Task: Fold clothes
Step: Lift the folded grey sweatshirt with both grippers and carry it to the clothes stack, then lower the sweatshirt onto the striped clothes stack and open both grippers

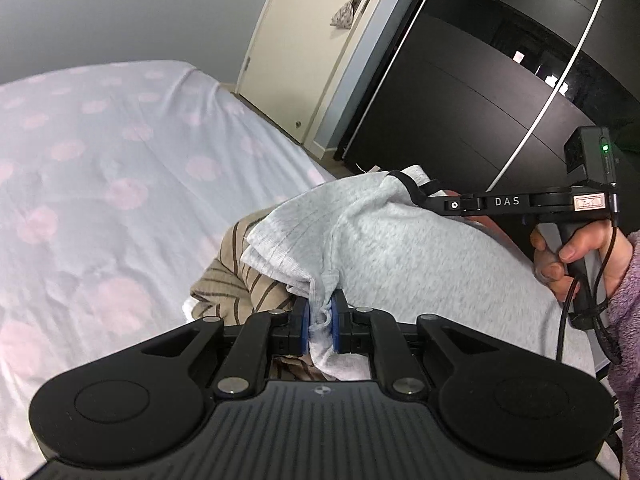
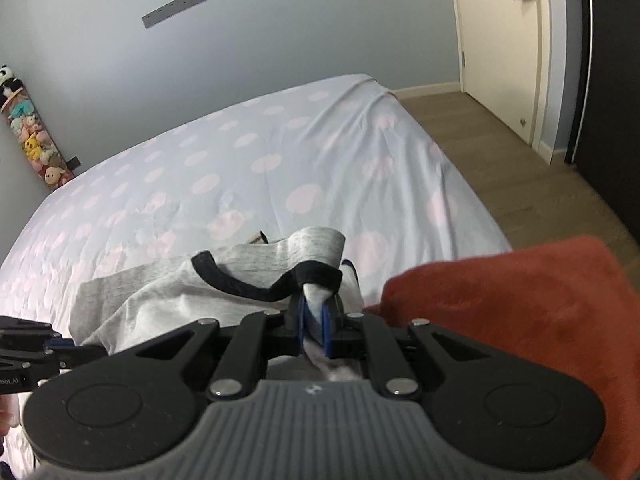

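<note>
On the bed (image 1: 100,184), a pale sheet with pink dots, a grey shirt (image 1: 384,248) is stretched between two grippers. From the left wrist view, the left gripper (image 1: 320,322) sits at 6 o'clock, its blue pads clenched on a bunched hem of the shirt; cloth fills the narrow gap between the jaws. The shirt spreads from there toward 2 o'clock, where the right gripper (image 1: 434,202) pinches it at the black-trimmed collar. A hand (image 1: 580,256) in a fuzzy purple sleeve (image 1: 628,320) grips that tool's handle at 3 o'clock. Under the shirt, at 8 o'clock from the left pads, lies a tan striped garment (image 1: 228,280), partly covered by it. A door (image 1: 320,40) stands at 12 o'clock and a black wardrobe (image 1: 480,80) at 1 o'clock.

From the right wrist view, the right gripper (image 2: 316,322) is at 6 o'clock, likewise clenched on a fold of the shirt (image 2: 168,296) just below the black collar band (image 2: 248,284). The shirt runs toward 9 o'clock, where part of the left gripper (image 2: 44,346) shows at the frame's edge. A rust-red cloth (image 2: 520,300) lies just beside the right pads at 3 o'clock. Stuffed toys (image 2: 32,140) hang on the wall at 10 o'clock, and wood floor (image 2: 520,168) shows at 2 o'clock.
</note>
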`<state>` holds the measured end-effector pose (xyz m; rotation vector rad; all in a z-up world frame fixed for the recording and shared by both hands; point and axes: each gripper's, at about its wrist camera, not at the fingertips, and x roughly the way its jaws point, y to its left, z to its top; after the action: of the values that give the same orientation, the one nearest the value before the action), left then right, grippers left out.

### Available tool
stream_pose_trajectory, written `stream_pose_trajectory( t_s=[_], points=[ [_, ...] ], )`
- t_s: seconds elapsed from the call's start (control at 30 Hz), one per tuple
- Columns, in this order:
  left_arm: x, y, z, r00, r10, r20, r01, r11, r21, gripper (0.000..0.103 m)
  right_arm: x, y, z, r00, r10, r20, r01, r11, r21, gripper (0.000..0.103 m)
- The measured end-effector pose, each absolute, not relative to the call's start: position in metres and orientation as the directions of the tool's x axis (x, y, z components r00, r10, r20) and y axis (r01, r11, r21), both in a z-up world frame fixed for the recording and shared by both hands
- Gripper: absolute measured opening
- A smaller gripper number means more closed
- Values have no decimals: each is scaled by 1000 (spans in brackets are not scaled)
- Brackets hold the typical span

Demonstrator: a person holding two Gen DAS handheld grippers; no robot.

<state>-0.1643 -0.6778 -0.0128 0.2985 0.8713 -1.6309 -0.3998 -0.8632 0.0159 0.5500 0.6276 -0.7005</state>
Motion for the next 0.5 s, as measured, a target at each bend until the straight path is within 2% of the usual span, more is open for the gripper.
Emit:
stream_pose_trajectory(
  t_s=[0.23,0.27,0.33,0.4,0.5],
  points=[
    [-162,-676,-16,-275,-736,-619,924,-24,-383,9,-410,-866,-1,606,-423,-673,750,585,308,12],
    [-162,-675,-14,-276,-739,-615,923,-24,-384,9,-409,-866,1,599,-433,-674,757,580,301,15],
    [-156,-674,-10,-280,-754,-594,915,-23,-402,14,-408,-866,5,578,-462,-672,776,566,279,29],
    [-149,-666,-4,-260,-772,-580,913,0,-409,23,-413,-863,12,554,-504,-663,802,536,264,33],
    [-144,-650,6,-214,-786,-580,921,35,-388,25,-422,-852,27,515,-574,-637,835,505,220,32]
  ],
)
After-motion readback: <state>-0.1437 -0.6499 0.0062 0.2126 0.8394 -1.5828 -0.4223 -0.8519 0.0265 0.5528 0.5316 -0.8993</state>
